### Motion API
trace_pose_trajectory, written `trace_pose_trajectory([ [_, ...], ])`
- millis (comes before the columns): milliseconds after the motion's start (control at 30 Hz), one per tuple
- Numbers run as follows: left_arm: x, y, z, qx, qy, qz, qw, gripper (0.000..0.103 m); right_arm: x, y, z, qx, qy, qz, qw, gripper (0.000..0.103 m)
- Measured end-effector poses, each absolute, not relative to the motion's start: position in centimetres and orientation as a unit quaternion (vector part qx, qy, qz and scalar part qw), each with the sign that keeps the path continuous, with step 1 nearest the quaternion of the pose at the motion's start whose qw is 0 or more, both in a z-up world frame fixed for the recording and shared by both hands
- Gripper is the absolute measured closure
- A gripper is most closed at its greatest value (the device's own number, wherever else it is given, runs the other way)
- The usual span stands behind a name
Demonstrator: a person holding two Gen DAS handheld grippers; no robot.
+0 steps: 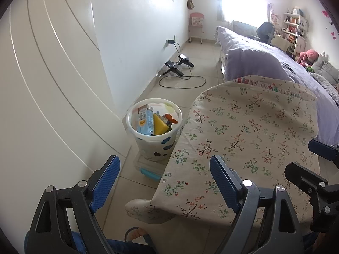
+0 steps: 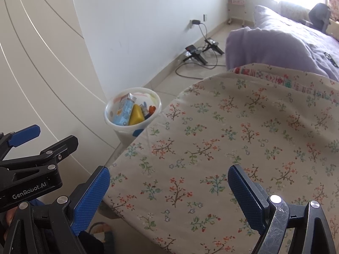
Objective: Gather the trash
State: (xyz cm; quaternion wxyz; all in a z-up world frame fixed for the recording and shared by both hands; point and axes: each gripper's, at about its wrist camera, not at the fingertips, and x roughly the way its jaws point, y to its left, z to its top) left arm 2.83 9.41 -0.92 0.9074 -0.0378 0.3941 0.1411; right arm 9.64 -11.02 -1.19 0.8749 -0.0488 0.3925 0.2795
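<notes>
A white trash bin (image 1: 154, 136) with blue and dark spots stands on the floor beside a table with a floral cloth (image 1: 243, 139). It holds a blue carton (image 1: 145, 120), a yellow sponge (image 1: 160, 124) and an orange scrap. The bin also shows in the right wrist view (image 2: 133, 110). My left gripper (image 1: 165, 169) is open and empty, held above the table's near left corner. My right gripper (image 2: 169, 180) is open and empty over the cloth. The right gripper shows at the right edge of the left view (image 1: 313, 169).
A white wardrobe (image 1: 53, 74) fills the left. Black stands and a looped cable (image 1: 180, 72) lie by the wall. A bed with a lilac cover (image 1: 264, 59) is beyond the table. A clear box with a blue lid (image 1: 148, 169) sits under the bin.
</notes>
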Motion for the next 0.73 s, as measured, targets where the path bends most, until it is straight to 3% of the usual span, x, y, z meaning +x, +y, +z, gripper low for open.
trace_pose_trajectory([
  [733, 3.10, 9.49, -1.38, -0.035, 0.399, 0.150, 0.904, 0.014, 9.91, -11.24, -1.74, -0.052, 0.394, 0.277, 0.875, 0.009],
])
